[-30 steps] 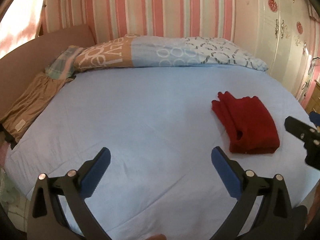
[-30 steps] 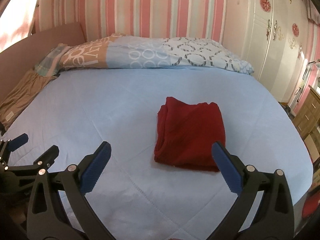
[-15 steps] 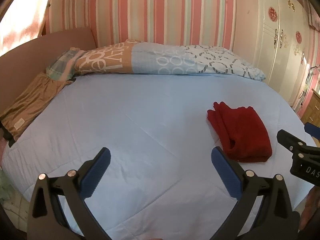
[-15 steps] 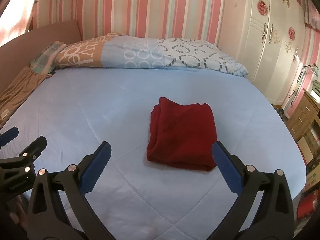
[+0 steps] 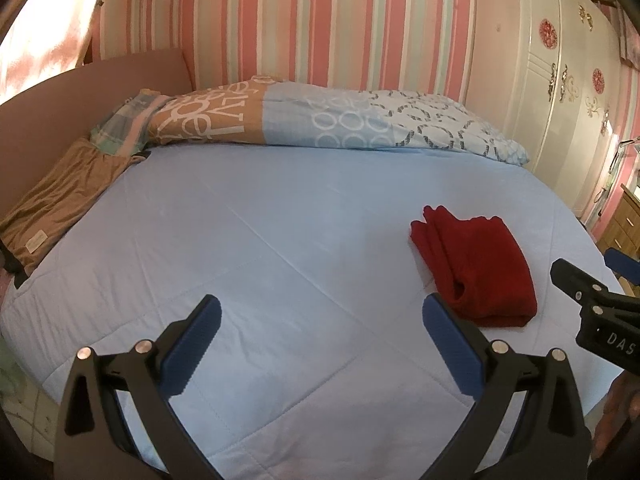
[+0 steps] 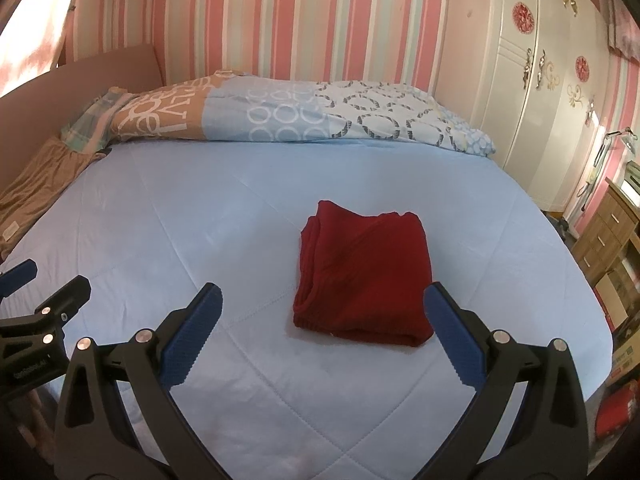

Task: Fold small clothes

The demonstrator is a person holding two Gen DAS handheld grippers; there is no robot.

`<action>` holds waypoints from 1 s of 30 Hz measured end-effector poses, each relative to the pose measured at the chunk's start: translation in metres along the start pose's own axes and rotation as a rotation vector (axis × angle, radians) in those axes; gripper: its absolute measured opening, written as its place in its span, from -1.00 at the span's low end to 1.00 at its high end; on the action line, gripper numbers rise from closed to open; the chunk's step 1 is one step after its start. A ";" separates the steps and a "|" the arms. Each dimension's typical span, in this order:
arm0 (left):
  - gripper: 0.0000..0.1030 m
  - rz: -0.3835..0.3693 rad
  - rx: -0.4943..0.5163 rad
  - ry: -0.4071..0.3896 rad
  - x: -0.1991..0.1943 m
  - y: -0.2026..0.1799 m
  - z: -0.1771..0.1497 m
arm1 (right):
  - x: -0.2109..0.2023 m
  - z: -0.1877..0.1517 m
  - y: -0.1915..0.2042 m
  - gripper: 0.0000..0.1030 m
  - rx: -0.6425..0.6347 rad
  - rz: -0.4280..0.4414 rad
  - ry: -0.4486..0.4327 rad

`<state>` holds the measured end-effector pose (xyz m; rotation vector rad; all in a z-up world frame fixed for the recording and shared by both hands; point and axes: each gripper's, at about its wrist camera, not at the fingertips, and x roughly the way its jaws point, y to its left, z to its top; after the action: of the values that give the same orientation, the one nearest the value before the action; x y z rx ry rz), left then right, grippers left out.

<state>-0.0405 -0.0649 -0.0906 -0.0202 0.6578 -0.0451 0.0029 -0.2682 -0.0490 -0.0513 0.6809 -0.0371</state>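
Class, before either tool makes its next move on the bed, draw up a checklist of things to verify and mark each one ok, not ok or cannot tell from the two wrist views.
1. Left tool open and holding nothing: ok.
2. Right tool open and holding nothing: ok.
3. Red garment lies folded in a compact stack on the blue bedsheet: ok.
4. Neither tool touches the red garment: ok.
5. Folded edges line up neatly: cannot tell; the left side shows loose layers.
6. Another small garment waiting to be folded: cannot tell; only a brown cloth lies at the bed's edge.
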 end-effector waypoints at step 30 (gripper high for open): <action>0.96 -0.013 0.011 0.002 -0.011 -0.010 0.000 | -0.003 -0.003 0.001 0.94 0.017 0.008 -0.002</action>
<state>-0.0494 -0.0747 -0.0837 -0.0138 0.6597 -0.0609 -0.0011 -0.2666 -0.0497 -0.0318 0.6786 -0.0353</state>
